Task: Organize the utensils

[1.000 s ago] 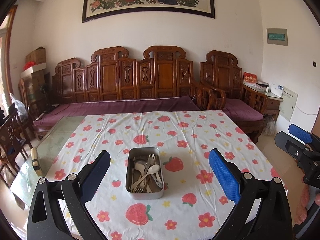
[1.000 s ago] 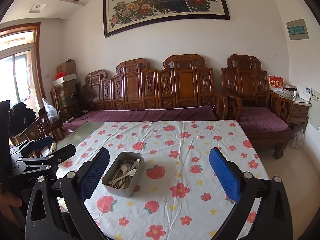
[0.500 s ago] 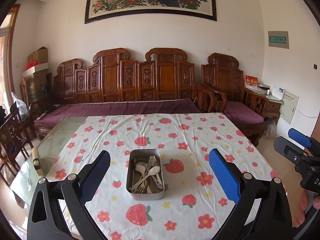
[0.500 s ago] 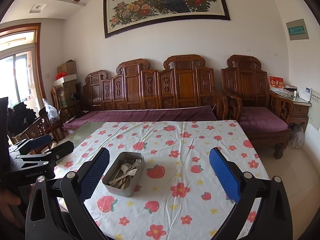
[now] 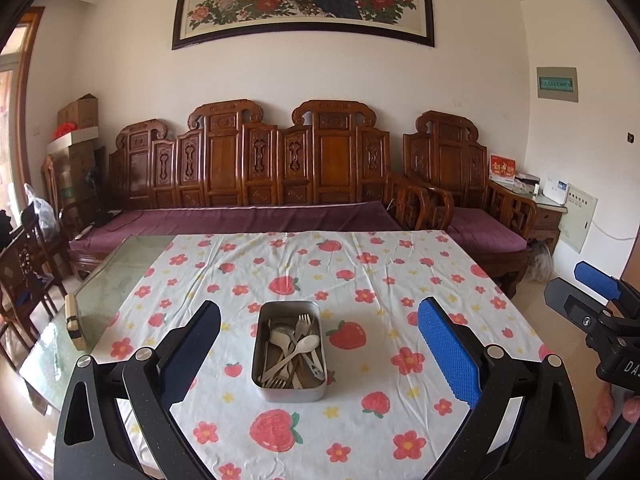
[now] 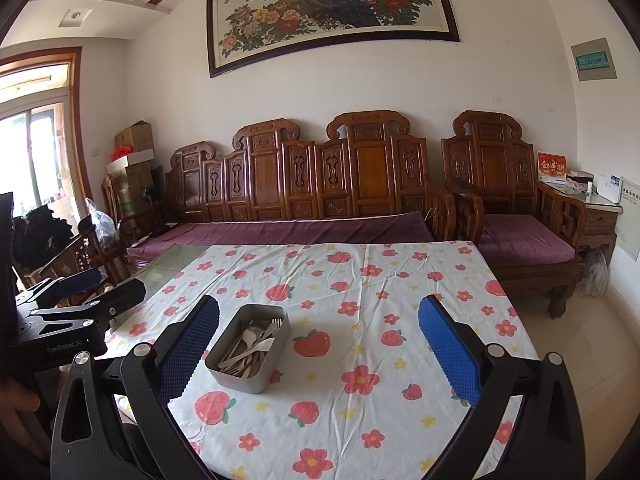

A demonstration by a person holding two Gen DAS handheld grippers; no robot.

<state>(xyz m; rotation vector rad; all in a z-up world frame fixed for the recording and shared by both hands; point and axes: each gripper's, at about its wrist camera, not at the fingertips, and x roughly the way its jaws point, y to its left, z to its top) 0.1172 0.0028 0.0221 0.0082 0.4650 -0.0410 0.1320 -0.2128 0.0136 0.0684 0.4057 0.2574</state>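
A rectangular metal tin (image 5: 289,392) (image 6: 224,346) stands on the strawberry-print tablecloth (image 5: 360,276) (image 6: 360,280). It holds several utensils (image 5: 294,348) (image 6: 250,344): pale spoons and metal forks, lying crossed. My left gripper (image 5: 320,354) is open, hanging above the near table edge with the tin between its fingers in the view, well behind them. My right gripper (image 6: 318,354) is open too, with the tin near its left finger. Each gripper shows in the other's view: the right gripper (image 5: 596,300) at the far right, the left gripper (image 6: 80,292) at the far left. Nothing is held.
A carved wooden sofa (image 5: 256,184) with purple cushions runs behind the table, and a matching armchair (image 5: 472,200) stands at the right. Bare glass tabletop (image 5: 116,280) shows left of the cloth. Dark chairs (image 5: 24,264) crowd the left side. A hand (image 6: 16,404) holds the left gripper.
Both views have tilted upward a little, so the tin sits slightly lower in the frames. Both grippers stay open.
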